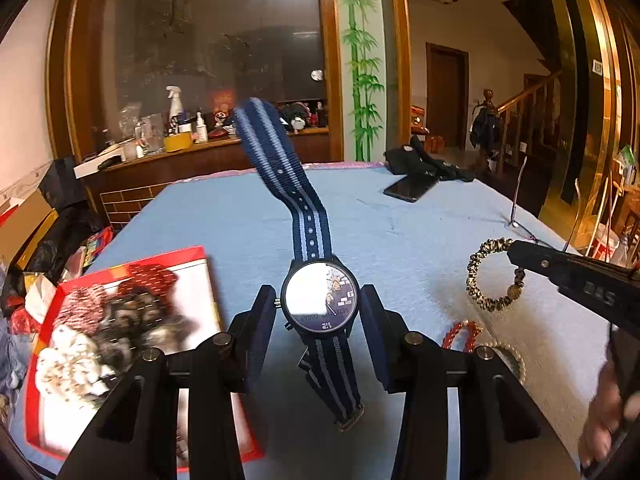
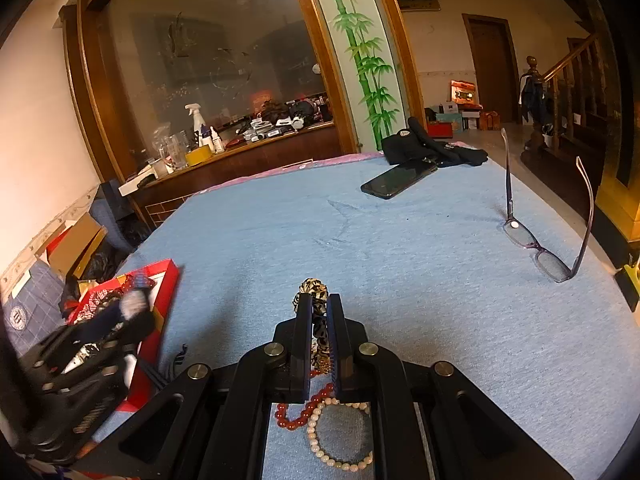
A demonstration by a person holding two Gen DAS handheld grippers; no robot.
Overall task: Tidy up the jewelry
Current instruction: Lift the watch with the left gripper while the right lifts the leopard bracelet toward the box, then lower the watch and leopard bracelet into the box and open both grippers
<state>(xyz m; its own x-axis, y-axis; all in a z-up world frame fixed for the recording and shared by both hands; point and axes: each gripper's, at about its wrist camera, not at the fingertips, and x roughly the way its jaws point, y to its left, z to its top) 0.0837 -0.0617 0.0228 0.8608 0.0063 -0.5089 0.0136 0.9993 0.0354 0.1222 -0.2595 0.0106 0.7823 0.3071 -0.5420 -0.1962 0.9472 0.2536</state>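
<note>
My left gripper (image 1: 318, 310) holds a black watch (image 1: 320, 300) with a blue striped strap by its case, above the blue cloth; the strap stands up in front. A red box (image 1: 60, 292) of hair ties and jewelry lies at the left. My right gripper (image 2: 319, 308) is shut on a leopard-print scrunchie (image 2: 314, 286), which also shows in the left wrist view (image 1: 492, 276). A red bead bracelet (image 2: 298, 416) and a pearl bracelet (image 2: 340, 462) lie on the cloth under the right gripper.
Purple-framed glasses (image 2: 540, 252) stand upside down at the right on the blue tablecloth (image 2: 400, 280). A black phone (image 2: 396, 180) and a dark cloth (image 2: 432, 146) lie at the far edge. A cluttered wooden counter stands behind the table.
</note>
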